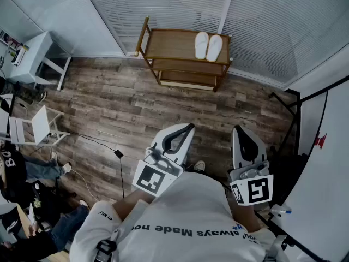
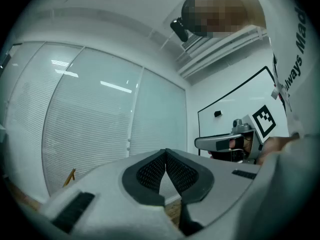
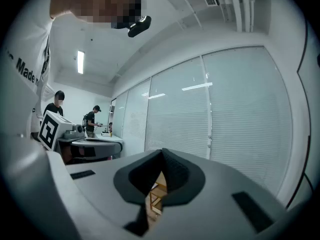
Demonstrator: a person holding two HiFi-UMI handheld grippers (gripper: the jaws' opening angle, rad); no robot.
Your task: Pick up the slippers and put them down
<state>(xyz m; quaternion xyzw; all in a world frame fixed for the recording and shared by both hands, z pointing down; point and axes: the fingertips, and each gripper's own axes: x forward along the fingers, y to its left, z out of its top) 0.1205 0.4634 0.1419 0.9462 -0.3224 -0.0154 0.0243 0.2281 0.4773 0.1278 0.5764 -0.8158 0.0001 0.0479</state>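
While the white fabric slippers (image 1: 209,46) lie on the brown wooden shelf (image 1: 166,43) at upper centre, the left tongs (image 1: 187,129) and right tongs (image 1: 239,130) sit closed and empty well below, so approaching and opening likely comes next.

your right gripper (image 3: 161,152) fills the lower frame in pale grey plastic. its two dark textured pads meet at the tips with nothing caught between them. through the slit below the tips you can see part of a brown wooden shelf rack (image 3: 156,194). beyond stands a wall of glass panels with white slatted blinds (image 3: 240,119). at the left edge your left gripper (image 3: 112,144) sits level, and behind it two people in dark tops (image 3: 92,119) stand at a white table (image 3: 107,136).
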